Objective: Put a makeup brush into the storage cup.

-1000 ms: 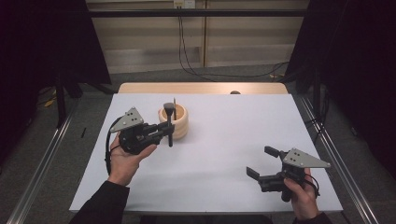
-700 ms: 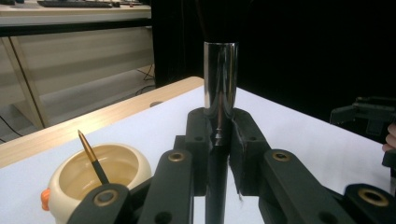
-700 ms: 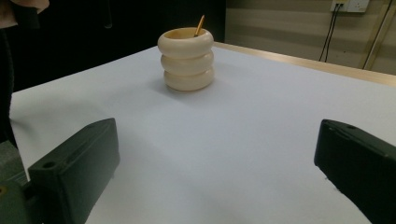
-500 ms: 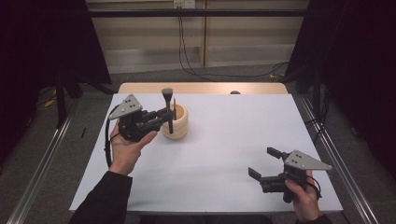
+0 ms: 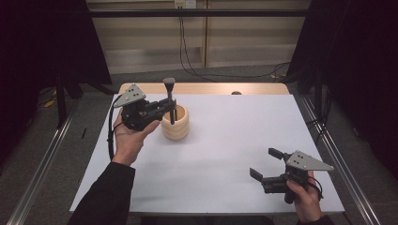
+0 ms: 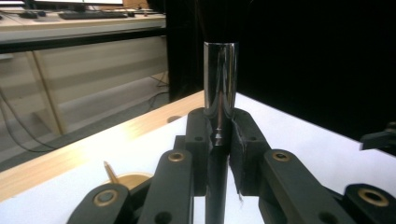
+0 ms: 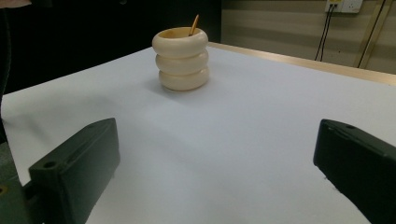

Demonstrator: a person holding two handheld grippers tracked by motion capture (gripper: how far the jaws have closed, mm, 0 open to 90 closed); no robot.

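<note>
Left gripper was closed on a makeup brush, its two black jaws clamping the dark handle just below the shiny metal ferrule. Held upright, the brush had its dark bristle head at the top and its lower end at the mouth of the cream ribbed holder. That holder stood on the white table, left of centre and toward the far edge, just to the right of the left gripper. A thin golden stick leaned inside the holder, its tip rising above the rim. The person's left hand supported the gripper from below.

Right gripper was open with nothing between its jaws, which stood wide apart. It sat low over the near right part of the table, well apart from the holder, gripped by the right hand.
</note>
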